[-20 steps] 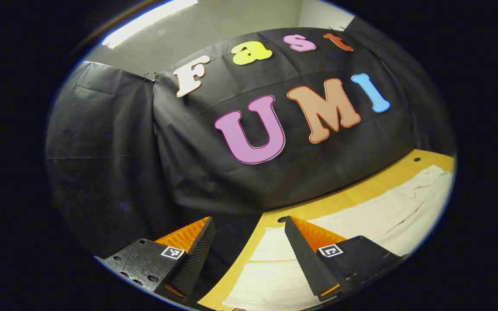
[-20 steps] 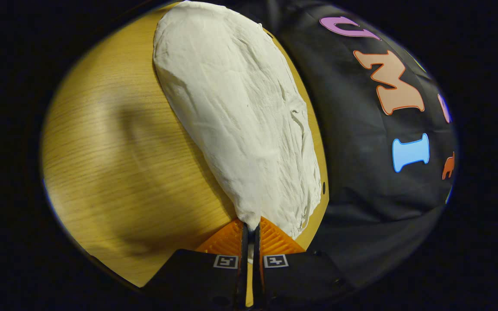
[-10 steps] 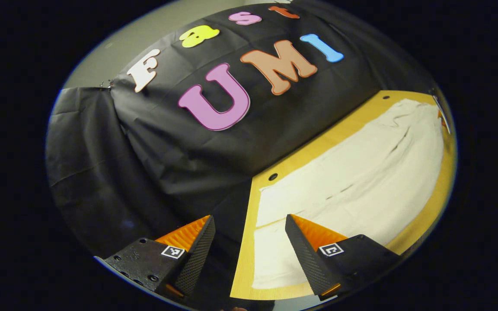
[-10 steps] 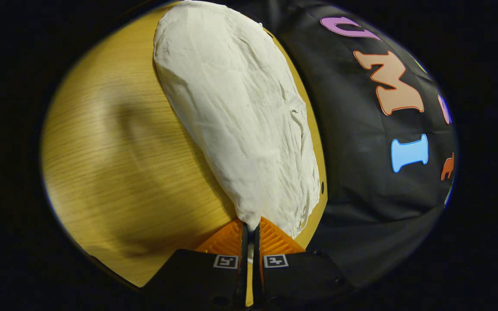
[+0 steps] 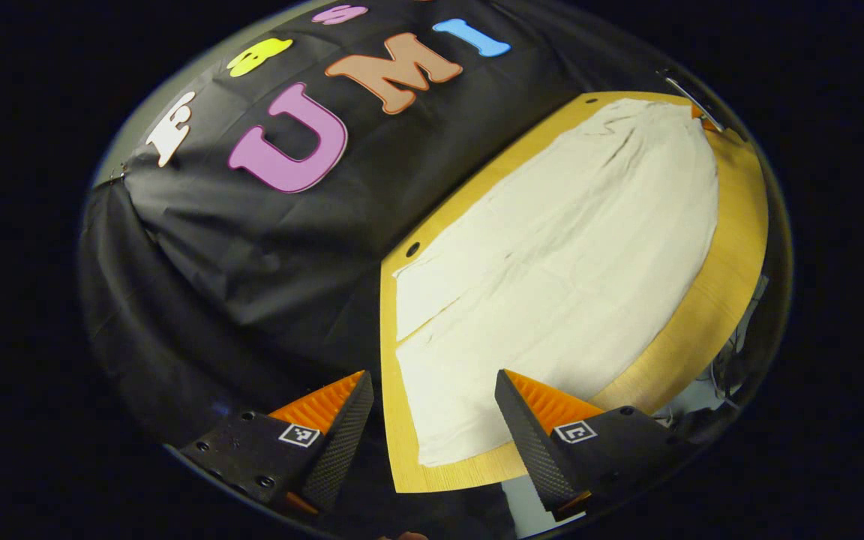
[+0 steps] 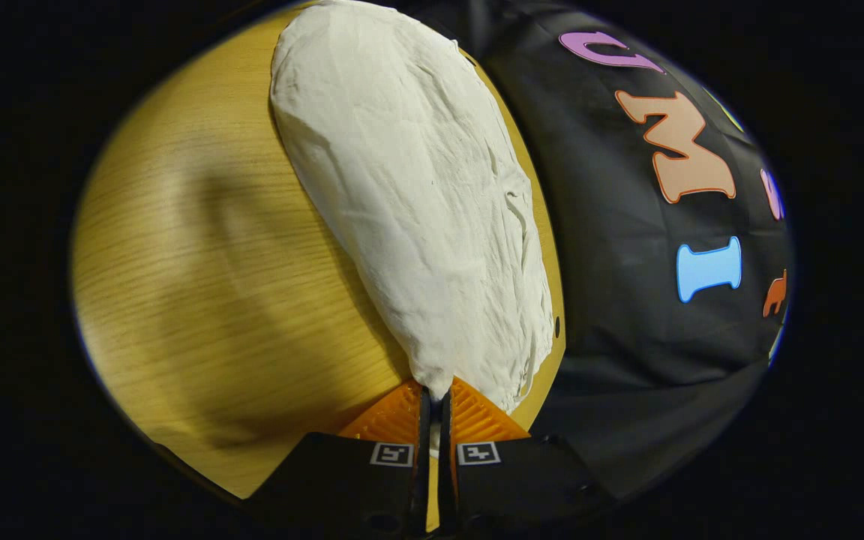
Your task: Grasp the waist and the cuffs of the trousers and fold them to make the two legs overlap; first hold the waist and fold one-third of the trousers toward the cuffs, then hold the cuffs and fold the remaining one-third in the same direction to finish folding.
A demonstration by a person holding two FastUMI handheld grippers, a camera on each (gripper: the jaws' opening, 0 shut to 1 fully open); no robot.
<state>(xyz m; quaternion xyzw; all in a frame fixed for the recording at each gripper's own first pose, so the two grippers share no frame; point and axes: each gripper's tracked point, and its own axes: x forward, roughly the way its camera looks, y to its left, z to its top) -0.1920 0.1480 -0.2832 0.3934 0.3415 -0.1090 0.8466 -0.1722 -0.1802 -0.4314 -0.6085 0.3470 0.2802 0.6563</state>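
A recording booth, not a home. Black cloth wall [image 5: 267, 247] hangs close behind a bare wooden counter [image 6: 207, 300]. Cables [image 5: 739, 345] trail off its edge.

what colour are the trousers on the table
Off-white, plain with no pattern; the trousers show best in the right gripper view.
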